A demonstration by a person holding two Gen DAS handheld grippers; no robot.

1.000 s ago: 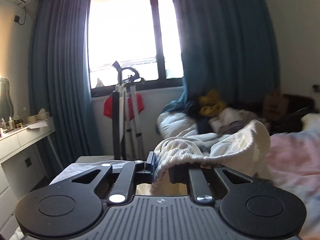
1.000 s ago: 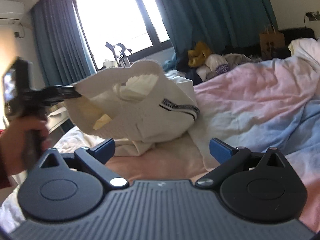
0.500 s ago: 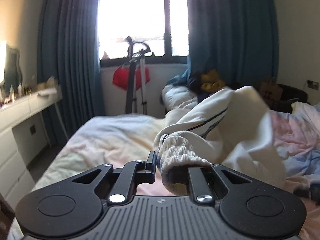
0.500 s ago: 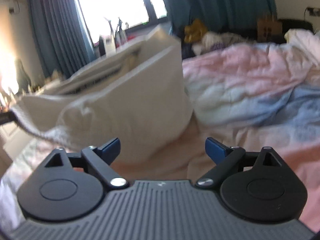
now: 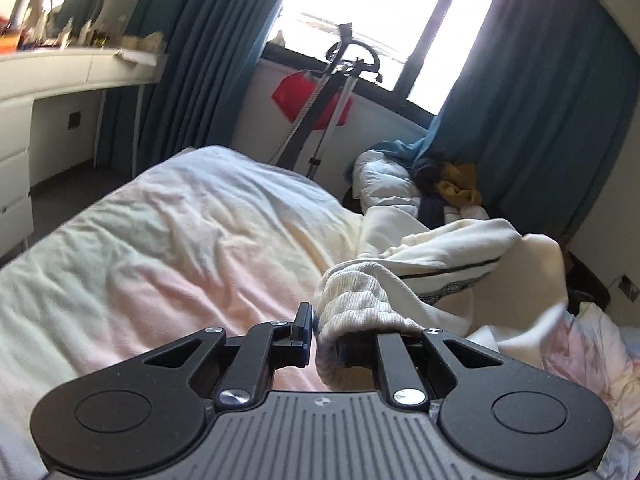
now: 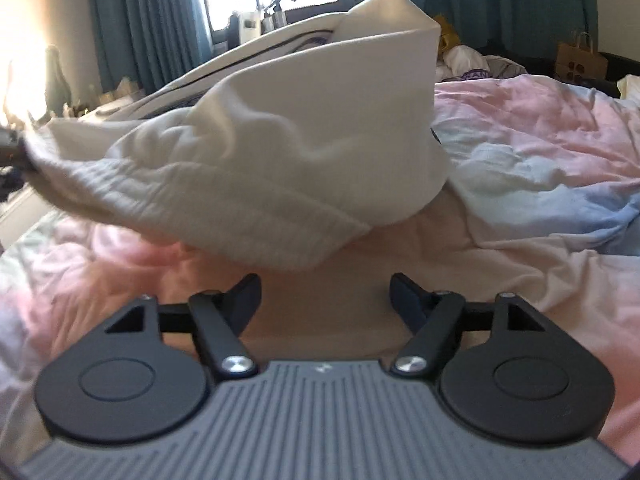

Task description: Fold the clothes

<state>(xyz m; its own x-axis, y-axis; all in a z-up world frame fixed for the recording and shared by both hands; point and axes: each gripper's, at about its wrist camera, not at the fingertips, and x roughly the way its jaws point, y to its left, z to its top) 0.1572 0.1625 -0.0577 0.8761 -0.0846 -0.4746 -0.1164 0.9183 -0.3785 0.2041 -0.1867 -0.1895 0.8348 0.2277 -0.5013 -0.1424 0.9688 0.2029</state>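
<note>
Now the left gripper [image 5: 320, 336], its fingers pinched shut on the ribbed cuff [image 5: 352, 300] of the white garment [image 6: 304, 152], has dropped from window height to just over the bed [image 5: 172, 240], so the cloth is settling onto the covers instead of hanging. To its right, the right gripper [image 6: 325, 296] waits with fingers spread and empty just below the near hem, which has swung much closer, likely ready for spreading flat.

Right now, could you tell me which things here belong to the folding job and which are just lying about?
Job:
white garment
left gripper, shut on its ribbed hem
right gripper, open
bed

Lying about:
clothes pile
paper bag
red cloth
desk
</note>
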